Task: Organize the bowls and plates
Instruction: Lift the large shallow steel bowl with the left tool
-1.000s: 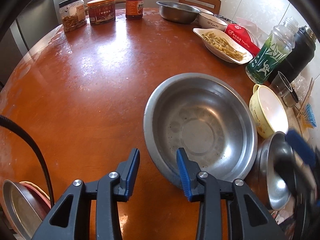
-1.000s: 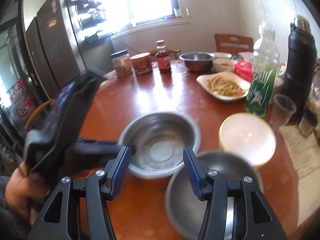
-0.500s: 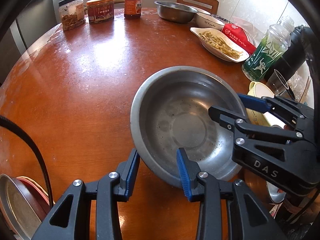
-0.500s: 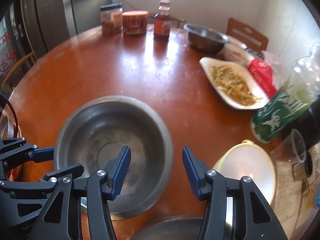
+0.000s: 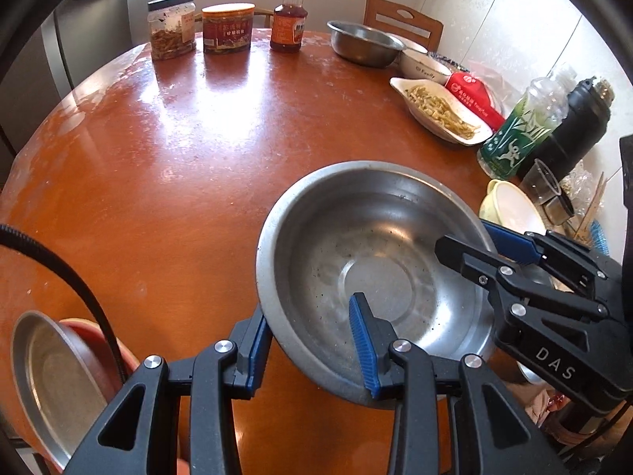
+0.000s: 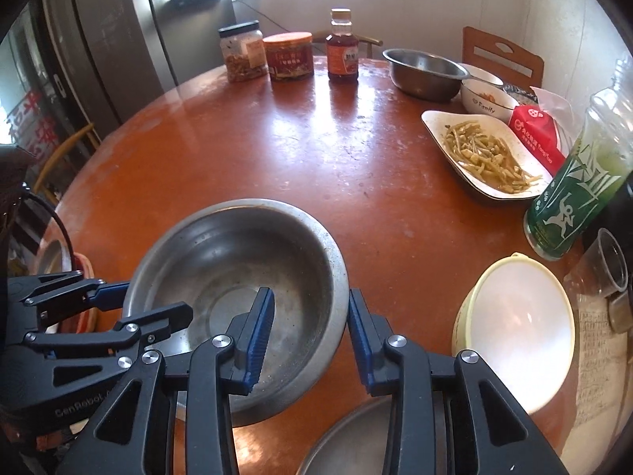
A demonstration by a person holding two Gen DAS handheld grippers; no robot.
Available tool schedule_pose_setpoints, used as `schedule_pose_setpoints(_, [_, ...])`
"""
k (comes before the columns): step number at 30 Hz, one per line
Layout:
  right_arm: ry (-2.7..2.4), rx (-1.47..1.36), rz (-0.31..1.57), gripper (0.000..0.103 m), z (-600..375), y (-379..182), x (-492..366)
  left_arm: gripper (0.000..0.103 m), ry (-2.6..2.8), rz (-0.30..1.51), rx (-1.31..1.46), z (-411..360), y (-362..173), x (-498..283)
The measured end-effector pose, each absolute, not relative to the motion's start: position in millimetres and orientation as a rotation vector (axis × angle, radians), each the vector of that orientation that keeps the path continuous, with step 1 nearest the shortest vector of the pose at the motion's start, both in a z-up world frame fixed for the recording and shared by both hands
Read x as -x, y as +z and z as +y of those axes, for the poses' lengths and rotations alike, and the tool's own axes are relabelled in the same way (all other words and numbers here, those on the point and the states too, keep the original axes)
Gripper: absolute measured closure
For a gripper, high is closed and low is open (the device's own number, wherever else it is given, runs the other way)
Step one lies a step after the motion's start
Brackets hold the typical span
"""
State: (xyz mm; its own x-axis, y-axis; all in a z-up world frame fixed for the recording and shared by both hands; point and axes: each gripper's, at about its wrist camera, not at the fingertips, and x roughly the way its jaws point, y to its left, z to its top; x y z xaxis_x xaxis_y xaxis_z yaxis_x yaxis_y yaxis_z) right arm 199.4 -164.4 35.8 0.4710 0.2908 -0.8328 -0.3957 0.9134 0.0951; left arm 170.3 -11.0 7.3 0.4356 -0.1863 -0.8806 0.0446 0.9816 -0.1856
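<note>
Fingers of the left gripper (image 5: 312,340) straddle the near rim of the large steel bowl (image 5: 372,277), one blue pad outside the wall, one inside. The gap looks wider than the thin wall, so whether the pads truly bite is not clear from either view; the bowl does sit tilted, near edge raised, which suggests they do. Right gripper (image 6: 310,328) straddles the opposite rim, jaws closing at this moment, rim between them, the pads apparently not yet pressed on it.

Bowl sits on the near part of the round table (image 5: 166,166), between the two grippers.

Handling, as a judgement: thin stamped steel, light, rigid, not fragile. Smooth wall and rolled lip likely slick against the ribbed pads; a one-sided pinch would let it swing, so opposed rim grips suit it. Lip is the only real purchase.

Neighbours: yellow-rimmed bowl (image 6: 518,328) just beside it on the right; another steel vessel (image 6: 356,439) at the near edge under the right gripper, partly hidden. Metal pan on a red dish (image 5: 59,372) at the left edge, a likely stacking spot.

Surface: glossy orange-brown lacquer, worn pale in patches, strong window glare.

Far side: two jars (image 5: 172,25), sauce bottle (image 5: 288,19), smaller steel bowl (image 5: 362,41), white dish with food (image 5: 439,109), green bottle (image 5: 522,126), black flask (image 5: 573,126). Wooden chair, tiled wall, steel refrigerator (image 6: 118,39) by the window.
</note>
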Motion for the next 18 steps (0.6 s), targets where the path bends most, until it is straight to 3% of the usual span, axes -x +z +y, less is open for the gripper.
schedule_pose_setpoints(18, [0.463,0.116,0.913,0.064,-150,55,-120,0.064,-0.111,1.016,0.101,1,33,-104])
